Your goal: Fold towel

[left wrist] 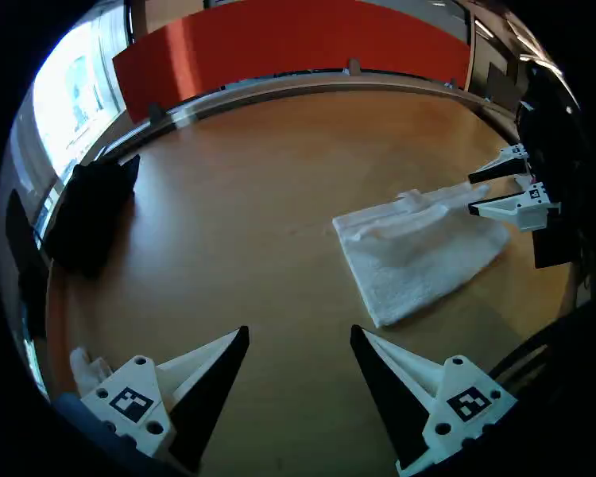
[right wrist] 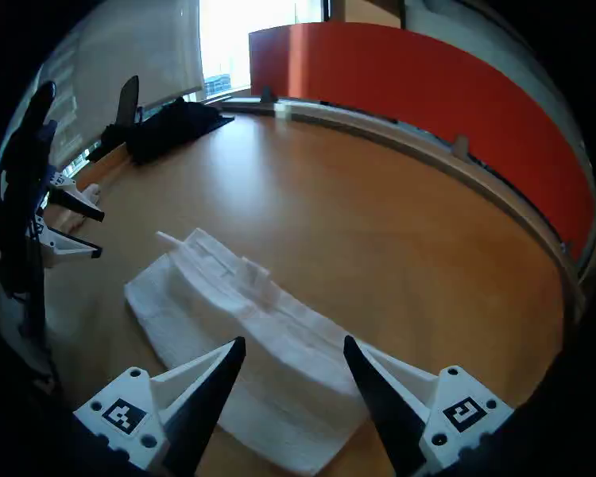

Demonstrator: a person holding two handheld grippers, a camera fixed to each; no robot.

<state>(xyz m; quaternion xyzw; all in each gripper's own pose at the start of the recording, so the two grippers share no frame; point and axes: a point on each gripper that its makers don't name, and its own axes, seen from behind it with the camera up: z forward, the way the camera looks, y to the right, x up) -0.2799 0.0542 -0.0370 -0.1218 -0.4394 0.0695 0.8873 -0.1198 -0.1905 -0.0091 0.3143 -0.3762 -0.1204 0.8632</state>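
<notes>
A white towel [left wrist: 417, 250] lies folded on the wooden table [left wrist: 242, 207], with a bunched ridge along its far edge. In the left gripper view my left gripper [left wrist: 299, 330] is open over bare wood, a good way short of the towel. The right gripper [left wrist: 477, 195] shows at the towel's far right corner, also open. In the right gripper view the towel [right wrist: 242, 318] spreads right under my open right gripper [right wrist: 294, 340], with nothing pinched between the fingers. The left gripper [right wrist: 99, 234] hovers open at the left, beyond the towel.
A black bag [left wrist: 87, 211] [right wrist: 171, 123] rests at the table's edge by the window. A red partition [left wrist: 298, 40] [right wrist: 425, 95] runs along the far side of the table. A small crumpled white item [left wrist: 87, 370] lies beside the left gripper.
</notes>
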